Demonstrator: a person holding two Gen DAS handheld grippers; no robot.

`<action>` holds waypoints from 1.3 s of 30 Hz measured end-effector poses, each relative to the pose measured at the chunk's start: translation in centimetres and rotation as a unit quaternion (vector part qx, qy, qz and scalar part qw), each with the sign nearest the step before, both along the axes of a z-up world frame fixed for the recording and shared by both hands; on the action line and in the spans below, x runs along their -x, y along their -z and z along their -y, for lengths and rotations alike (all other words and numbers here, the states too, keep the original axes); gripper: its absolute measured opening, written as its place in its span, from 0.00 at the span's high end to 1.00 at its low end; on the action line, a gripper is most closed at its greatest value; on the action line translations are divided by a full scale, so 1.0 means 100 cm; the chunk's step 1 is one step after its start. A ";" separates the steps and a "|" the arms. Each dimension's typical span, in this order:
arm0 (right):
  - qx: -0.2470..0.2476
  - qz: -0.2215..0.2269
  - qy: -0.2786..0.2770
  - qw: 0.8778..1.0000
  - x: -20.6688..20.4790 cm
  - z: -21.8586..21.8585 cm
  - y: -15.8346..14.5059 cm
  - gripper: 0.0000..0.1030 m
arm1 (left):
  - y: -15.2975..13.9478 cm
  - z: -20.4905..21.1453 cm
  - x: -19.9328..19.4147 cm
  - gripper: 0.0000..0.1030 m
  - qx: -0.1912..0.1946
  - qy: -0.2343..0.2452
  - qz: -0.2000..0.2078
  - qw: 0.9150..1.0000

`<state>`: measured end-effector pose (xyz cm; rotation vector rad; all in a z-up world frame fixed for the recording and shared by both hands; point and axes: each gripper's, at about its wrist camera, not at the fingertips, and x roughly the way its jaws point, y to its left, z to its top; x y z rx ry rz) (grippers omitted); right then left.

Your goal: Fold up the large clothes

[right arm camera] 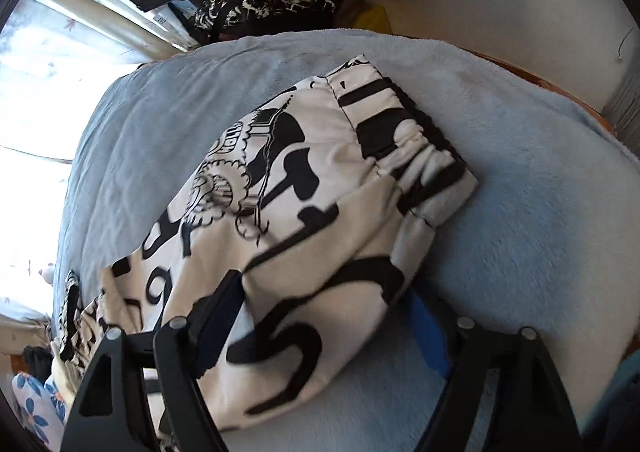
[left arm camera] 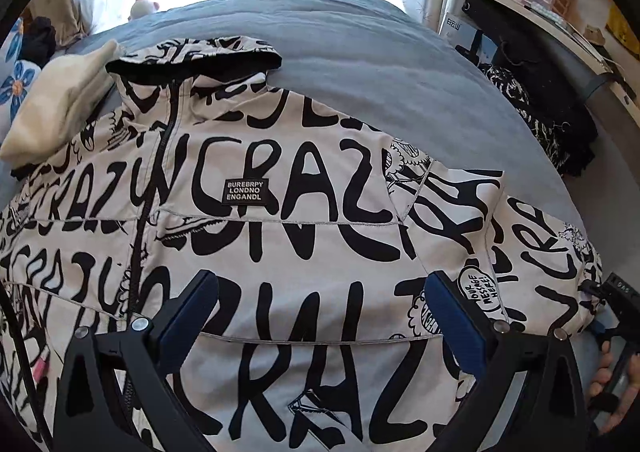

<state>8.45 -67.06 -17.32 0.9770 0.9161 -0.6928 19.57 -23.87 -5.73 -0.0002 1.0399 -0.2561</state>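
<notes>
Blue-grey bed cover [left arm camera: 360,63] filling both views. White jacket [left arm camera: 280,179] with black lettering spread flat across it, hood toward 11 o'clock, sleeve [right arm camera: 320,187] running out to 3 o'clock, cuff lying on the cover. Cream cloth [left arm camera: 60,107] at 10 o'clock touching the hood. Left gripper [left arm camera: 320,316] over the chest, fingers wide apart, nothing between. Right gripper [right arm camera: 320,328] with fingers apart, straddling the sleeve, not visibly pressing.
</notes>
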 end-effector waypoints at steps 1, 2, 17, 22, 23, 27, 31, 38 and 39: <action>0.011 -0.004 -0.005 1.000 -0.004 -0.001 -0.001 0.38 | 0.002 0.000 -0.001 0.01 0.000 -0.001 -0.003 1.000; 0.017 -0.006 -0.013 1.000 -0.007 -0.002 -0.001 0.53 | 0.003 -0.001 0.001 0.01 -0.002 -0.001 -0.003 1.000; 0.230 0.182 -0.323 0.900 -0.077 -0.206 -0.171 0.87 | -0.019 -0.081 0.010 0.01 -0.016 -0.058 0.040 0.997; 0.241 0.141 -0.458 0.844 -0.104 -0.308 -0.143 0.35 | -0.013 -0.121 0.009 0.01 -0.016 -0.091 0.030 0.995; 0.252 0.136 -0.461 0.840 -0.103 -0.315 -0.136 0.28 | -0.010 -0.128 0.008 0.01 -0.018 -0.094 0.025 0.995; 0.241 0.121 -0.495 0.826 -0.091 -0.341 -0.110 0.28 | 0.005 -0.149 0.006 0.01 -0.007 -0.100 -0.002 0.995; 0.202 0.122 -0.491 0.839 -0.062 -0.343 -0.100 0.28 | 0.022 -0.157 0.005 0.01 0.038 -0.092 -0.043 0.994; 0.152 0.132 -0.415 0.887 -0.018 -0.312 -0.091 0.28 | 0.041 -0.132 0.007 0.05 0.109 -0.027 -0.092 0.989; 0.143 0.133 -0.403 0.894 -0.012 -0.307 -0.090 0.28 | 0.044 -0.122 0.009 0.07 0.116 -0.010 -0.102 0.988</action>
